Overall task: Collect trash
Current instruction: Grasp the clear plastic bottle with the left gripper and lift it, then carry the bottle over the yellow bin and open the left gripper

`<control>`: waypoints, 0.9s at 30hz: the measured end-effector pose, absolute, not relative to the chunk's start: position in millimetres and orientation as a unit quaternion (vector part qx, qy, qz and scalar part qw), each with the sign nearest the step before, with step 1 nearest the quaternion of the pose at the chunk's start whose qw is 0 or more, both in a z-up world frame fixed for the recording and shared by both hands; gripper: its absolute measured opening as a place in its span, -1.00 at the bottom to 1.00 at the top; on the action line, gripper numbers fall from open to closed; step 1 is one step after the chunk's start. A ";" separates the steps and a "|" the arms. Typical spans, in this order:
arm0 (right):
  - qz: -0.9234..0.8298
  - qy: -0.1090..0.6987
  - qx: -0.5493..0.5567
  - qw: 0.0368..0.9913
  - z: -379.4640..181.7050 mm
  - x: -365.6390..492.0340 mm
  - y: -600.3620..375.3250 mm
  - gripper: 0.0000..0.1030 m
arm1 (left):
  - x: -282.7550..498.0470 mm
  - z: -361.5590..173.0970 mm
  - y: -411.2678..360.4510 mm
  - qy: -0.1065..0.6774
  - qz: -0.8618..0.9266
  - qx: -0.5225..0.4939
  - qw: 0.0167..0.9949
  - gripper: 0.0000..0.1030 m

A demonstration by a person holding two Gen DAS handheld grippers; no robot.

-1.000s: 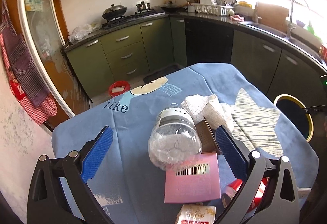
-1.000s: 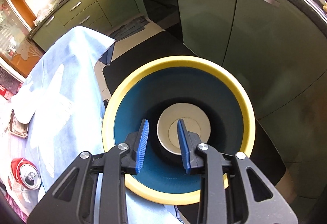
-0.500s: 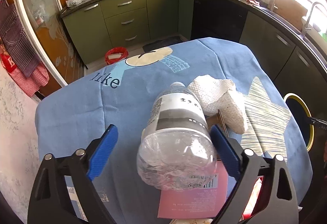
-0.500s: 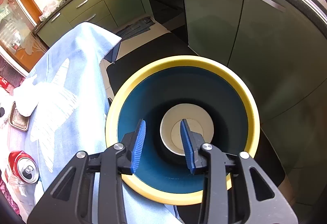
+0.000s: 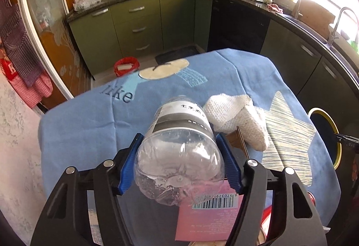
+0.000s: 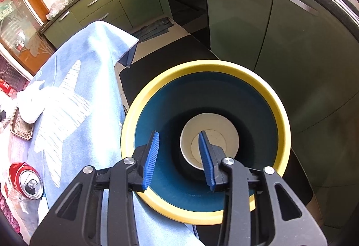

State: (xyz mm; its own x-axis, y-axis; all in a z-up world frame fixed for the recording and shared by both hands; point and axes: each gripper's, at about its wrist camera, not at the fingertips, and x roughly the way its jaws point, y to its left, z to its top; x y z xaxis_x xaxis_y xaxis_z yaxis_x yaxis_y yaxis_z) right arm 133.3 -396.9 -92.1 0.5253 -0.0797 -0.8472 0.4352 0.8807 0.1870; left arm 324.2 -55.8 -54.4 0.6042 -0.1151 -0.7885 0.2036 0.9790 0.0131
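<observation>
My left gripper [image 5: 179,160] is shut on a clear plastic bottle [image 5: 179,156], its base toward the camera, held just over the blue tablecloth [image 5: 89,124]. A crumpled white paper towel [image 5: 237,115] and a pink carton with a barcode [image 5: 206,216] lie beside and under it. My right gripper [image 6: 179,154] is open and empty above the yellow-rimmed blue trash bin [image 6: 276,97], which has a white paper cup [image 6: 211,136] at its bottom. A red soda can [image 6: 25,179] and a brown tray [image 6: 22,127] lie on the table at the left.
The bin also shows in the left wrist view [image 5: 329,124] past the table's right edge. Green kitchen cabinets [image 5: 139,23] line the back and right. A red bowl [image 5: 125,65] sits on the floor beyond the table. A dark mat [image 6: 161,66] lies under the bin.
My left gripper moved forward and closed its jaws on the plastic bottle. My right gripper stayed over the bin and opened a little wider.
</observation>
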 end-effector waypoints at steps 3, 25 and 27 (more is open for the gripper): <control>-0.149 0.462 0.192 0.853 -92.4 133.5 -396.5 -0.32 | 318.8 -41.7 -53.0 0.423 -0.087 0.053 0.900 0.27; -0.187 0.393 0.198 0.879 -57.0 42.5 -429.0 -0.31 | 227.1 32.4 -231.6 0.380 -0.309 0.145 0.859 0.27; -0.191 0.384 0.205 0.880 -57.7 28.0 -437.1 -0.30 | 224.3 27.9 -259.2 0.386 -0.326 0.160 0.848 0.27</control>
State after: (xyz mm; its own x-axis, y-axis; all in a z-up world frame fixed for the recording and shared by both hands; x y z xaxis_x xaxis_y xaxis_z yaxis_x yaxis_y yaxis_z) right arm 28.0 -437.1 -57.7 0.6322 -0.1792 -0.7538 0.4940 0.8428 0.2139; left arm 224.3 -259.2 27.9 0.4904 -0.4287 -0.7588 0.6761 0.7365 0.0208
